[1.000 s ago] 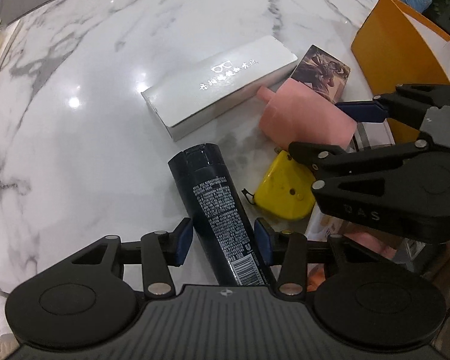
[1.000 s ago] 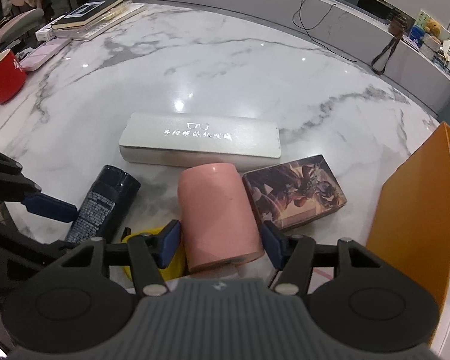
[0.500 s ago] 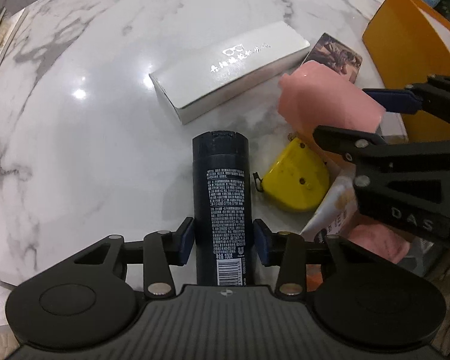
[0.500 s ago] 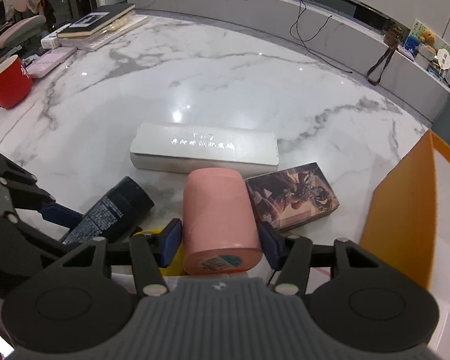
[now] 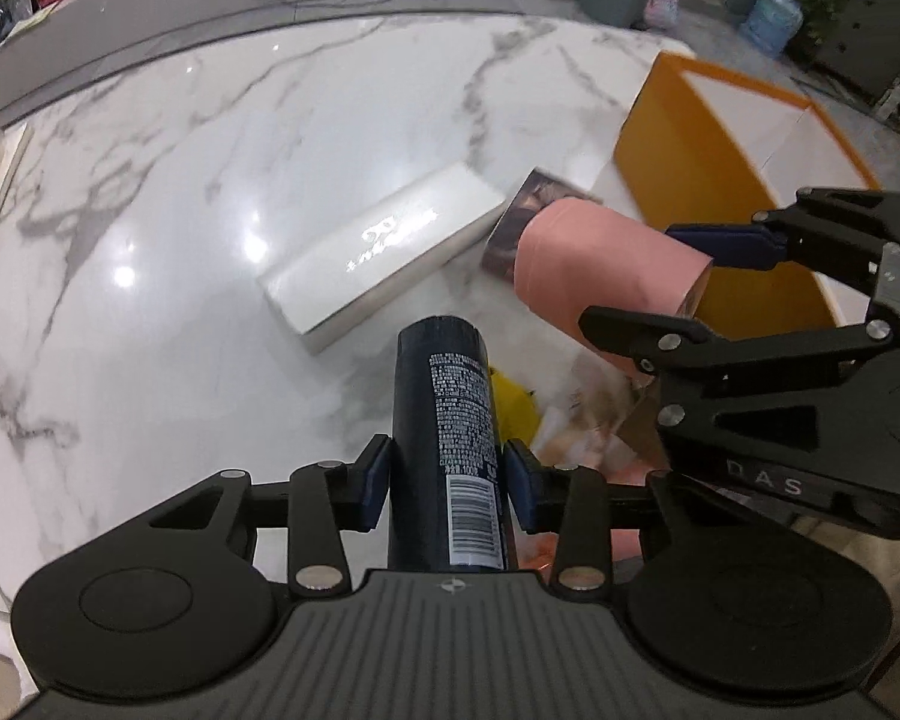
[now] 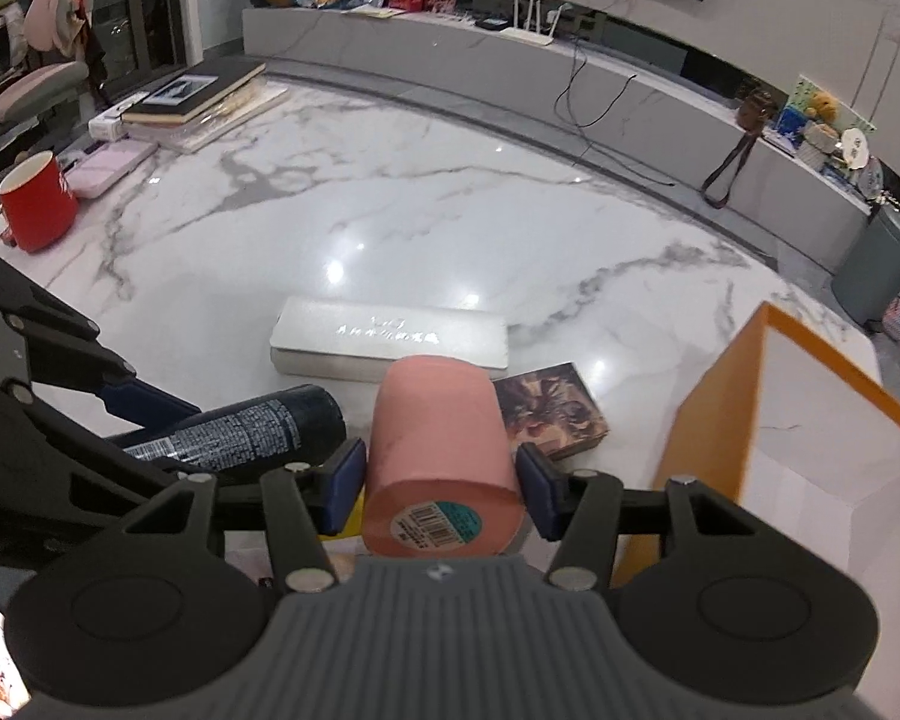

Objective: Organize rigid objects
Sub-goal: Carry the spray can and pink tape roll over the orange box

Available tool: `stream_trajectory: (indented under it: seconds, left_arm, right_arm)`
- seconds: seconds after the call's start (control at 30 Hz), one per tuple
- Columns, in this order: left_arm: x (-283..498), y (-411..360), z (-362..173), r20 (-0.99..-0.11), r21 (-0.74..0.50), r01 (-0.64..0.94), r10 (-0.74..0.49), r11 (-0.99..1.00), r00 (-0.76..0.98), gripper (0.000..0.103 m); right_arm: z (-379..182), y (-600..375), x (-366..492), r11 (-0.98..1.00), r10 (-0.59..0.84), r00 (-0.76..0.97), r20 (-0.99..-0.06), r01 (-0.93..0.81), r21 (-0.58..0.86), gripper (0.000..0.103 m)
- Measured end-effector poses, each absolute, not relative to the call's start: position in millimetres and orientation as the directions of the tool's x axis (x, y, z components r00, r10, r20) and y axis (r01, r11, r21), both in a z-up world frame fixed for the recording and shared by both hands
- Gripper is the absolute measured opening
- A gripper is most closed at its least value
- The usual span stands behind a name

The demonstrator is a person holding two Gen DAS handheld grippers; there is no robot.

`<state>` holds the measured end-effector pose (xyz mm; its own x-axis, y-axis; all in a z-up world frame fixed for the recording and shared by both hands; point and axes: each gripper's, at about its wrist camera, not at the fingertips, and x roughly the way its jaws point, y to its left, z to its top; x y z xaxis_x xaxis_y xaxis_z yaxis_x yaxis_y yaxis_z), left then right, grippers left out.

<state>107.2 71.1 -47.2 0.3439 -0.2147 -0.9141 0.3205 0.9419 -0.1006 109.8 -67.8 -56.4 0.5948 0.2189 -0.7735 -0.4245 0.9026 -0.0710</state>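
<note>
Home living room, marble table (image 6: 390, 210), TV console (image 6: 510, 60) with router (image 6: 531, 30), red mug (image 6: 36, 204)

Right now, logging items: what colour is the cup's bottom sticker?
Teal sticker with a barcode; right wrist view.

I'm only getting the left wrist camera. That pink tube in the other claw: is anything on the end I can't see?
Observer: Yes. The right wrist view shows a round teal sticker with a barcode on the flat end of the pink tube, which sits between the fingers of the right gripper.
Operator: And besides my black bottle, is anything on the table out of my sight?
Observer: A red mug stands upright near the table edge, far left in that view.
Operator: Just that?
Observer: No. Beyond it lies a stack of books, a dark one on top.
</note>
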Motion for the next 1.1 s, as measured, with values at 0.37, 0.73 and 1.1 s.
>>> stream_trajectory:
  seconds: [0.37,0.73,1.1]
  left_arm:
    - [94,52,-4,-0.856,-0.175,0.334,-0.311,0.926,0.413,0.042]
    - [94,-3,25,-0.797,-0.231,0.416,-0.416,0.88,0.438,0.041]
    - [116,-86,24,-0.763,-0.281,0.555,-0.533,0.783,0.366,0.041]
  right_arm:
    - [-13,-96,79,0.926,0.186,0.67,-0.718,-0.365,-0.1,0.054]
    - [21,-161,50,0.964,0.095,0.74,-0.666,-0.236,-0.125,0.053]
    - [0,-227,55,0.992,-0.013,0.704,-0.71,-0.078,-0.095,0.052]
